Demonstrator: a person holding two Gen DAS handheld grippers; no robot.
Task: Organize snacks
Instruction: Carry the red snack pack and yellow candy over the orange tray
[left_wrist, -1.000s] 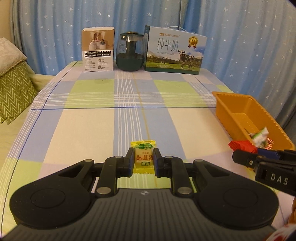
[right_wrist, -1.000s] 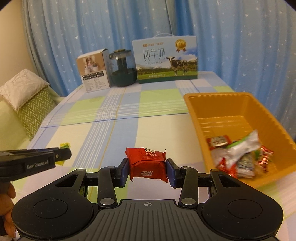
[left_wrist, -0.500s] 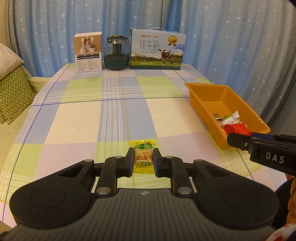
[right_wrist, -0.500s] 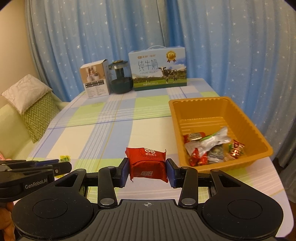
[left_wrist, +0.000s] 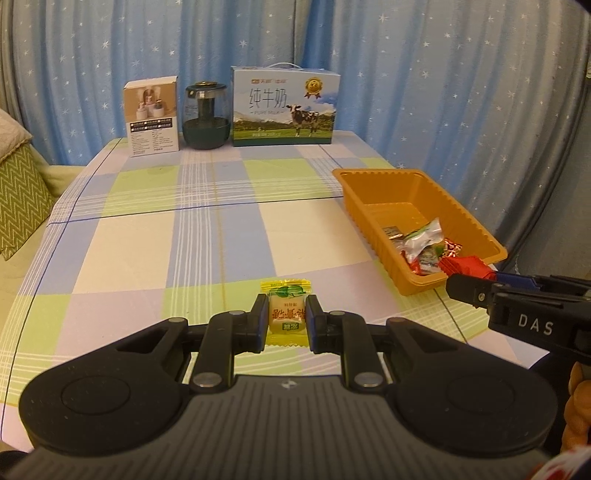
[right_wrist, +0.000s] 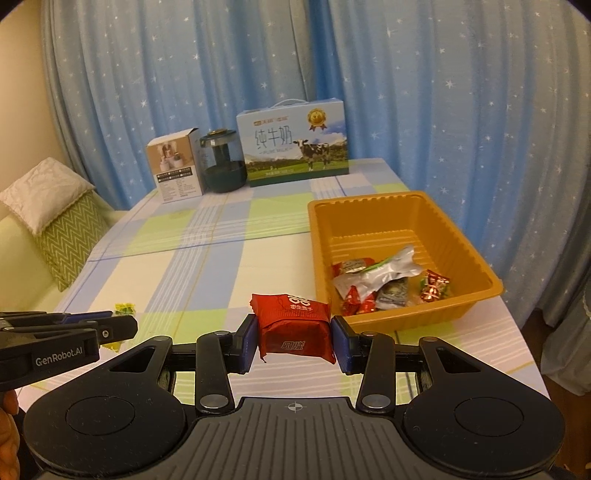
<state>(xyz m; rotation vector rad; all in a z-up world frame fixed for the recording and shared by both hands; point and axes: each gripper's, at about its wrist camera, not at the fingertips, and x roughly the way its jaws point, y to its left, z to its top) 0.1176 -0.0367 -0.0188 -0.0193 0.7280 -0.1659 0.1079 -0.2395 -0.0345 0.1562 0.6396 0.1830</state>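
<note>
My left gripper (left_wrist: 286, 320) is shut on a small yellow wrapped candy (left_wrist: 286, 314), held above the near part of the checked tablecloth (left_wrist: 184, 236). My right gripper (right_wrist: 294, 334) is shut on a red snack packet (right_wrist: 293, 326), just short of the near left corner of the orange tray (right_wrist: 424, 321). The tray (left_wrist: 421, 286) sits at the table's right side and holds several wrapped snacks (right_wrist: 384, 280). In the left wrist view the right gripper (left_wrist: 476, 284) reaches in from the right with the red packet (left_wrist: 466, 265). In the right wrist view the left gripper (right_wrist: 122, 323) shows at the left with the candy (right_wrist: 125, 308).
At the table's far edge stand a white product box (left_wrist: 152, 113), a dark glass jar (left_wrist: 205, 115) and a milk carton box with a cow picture (left_wrist: 284, 107). Blue star-patterned curtains (left_wrist: 424, 74) hang behind and to the right. A green zigzag cushion (right_wrist: 70, 236) lies at the left.
Both grippers have drawn back and risen together, each keeping its snack. More of the table and the whole tray have come into view, and the far boxes look smaller.
</note>
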